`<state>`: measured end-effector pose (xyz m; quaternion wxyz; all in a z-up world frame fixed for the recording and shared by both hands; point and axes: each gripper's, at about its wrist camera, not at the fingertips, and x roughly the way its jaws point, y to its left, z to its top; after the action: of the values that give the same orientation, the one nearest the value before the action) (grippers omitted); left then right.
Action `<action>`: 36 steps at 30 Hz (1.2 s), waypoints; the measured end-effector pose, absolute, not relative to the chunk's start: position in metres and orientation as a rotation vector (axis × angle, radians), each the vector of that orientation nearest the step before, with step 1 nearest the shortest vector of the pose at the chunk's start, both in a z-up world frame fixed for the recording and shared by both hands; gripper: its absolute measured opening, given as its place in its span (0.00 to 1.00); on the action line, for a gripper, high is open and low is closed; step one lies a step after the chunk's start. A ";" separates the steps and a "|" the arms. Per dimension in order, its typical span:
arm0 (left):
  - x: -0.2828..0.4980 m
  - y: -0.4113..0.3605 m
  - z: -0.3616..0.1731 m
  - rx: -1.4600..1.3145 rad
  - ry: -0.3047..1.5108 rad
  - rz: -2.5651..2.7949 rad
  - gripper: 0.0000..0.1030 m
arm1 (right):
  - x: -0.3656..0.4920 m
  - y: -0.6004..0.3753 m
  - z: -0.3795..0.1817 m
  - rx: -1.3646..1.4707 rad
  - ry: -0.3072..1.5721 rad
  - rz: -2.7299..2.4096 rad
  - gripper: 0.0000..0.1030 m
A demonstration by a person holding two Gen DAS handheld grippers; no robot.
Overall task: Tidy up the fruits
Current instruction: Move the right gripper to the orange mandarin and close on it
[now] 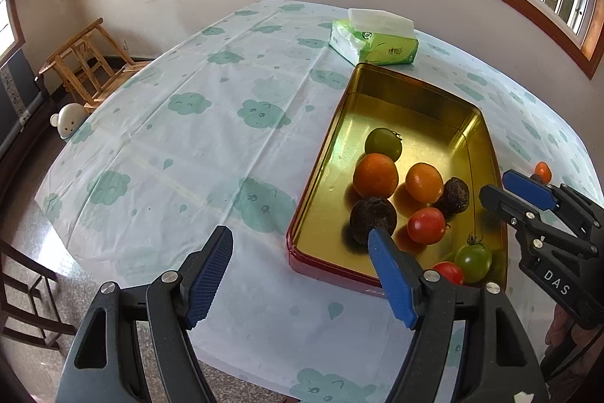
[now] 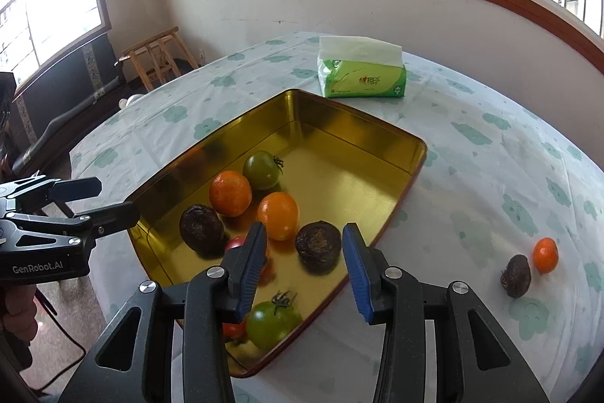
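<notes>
Both tools are seen empty above the gold tin tray. Taken from left to right, the left tool is held wide, with nothing between its pads, its right pad lying in front of a dark wrinkled fruit in the tray. The right tool is parted only narrowly; its pads are clear of everything, and a second dark wrinkled fruit is seen in the tray beyond its gap.

Eight fruits are already gathered in the tray: two oranges, two green tomatoes, two red tomatoes and the two dark fruits. The step in hand is judged to be the change from one drop-off to the next pick-up. Two pieces are left outside, to the right of the right tool and well apart from the tray: a dark fruit and, just beside it, a small orange. For the next move the right tool would need to be swung to its right and opened wider, then lowered over one of the two without the other being nudged, since round fruit is likely to roll.

Everything is carried by a desk covered in a pale cloth printed with green clouds. A green tissue pack is seen beyond the tray. Wooden stools, a white wall and barred windows are seen behind.
</notes>
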<state>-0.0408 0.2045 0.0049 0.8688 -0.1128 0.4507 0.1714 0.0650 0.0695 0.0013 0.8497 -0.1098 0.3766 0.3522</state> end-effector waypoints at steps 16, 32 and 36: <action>-0.020 0.154 0.010 -0.173 0.948 0.251 0.69 | 0.104 -0.041 -0.005 -0.132 0.813 0.507 0.42; 0.013 0.102 0.014 -0.099 0.957 0.148 0.69 | 0.148 -0.120 -0.019 -0.063 0.851 0.372 0.43; 0.026 0.085 0.014 -0.084 0.962 0.119 0.69 | 0.167 -0.124 -0.025 -0.060 0.870 0.365 0.43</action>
<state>0.0258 0.0853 0.0137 0.8840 -0.0402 0.4622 0.0570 0.1666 -0.1244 -0.0250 0.8904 -0.0288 0.4188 0.1760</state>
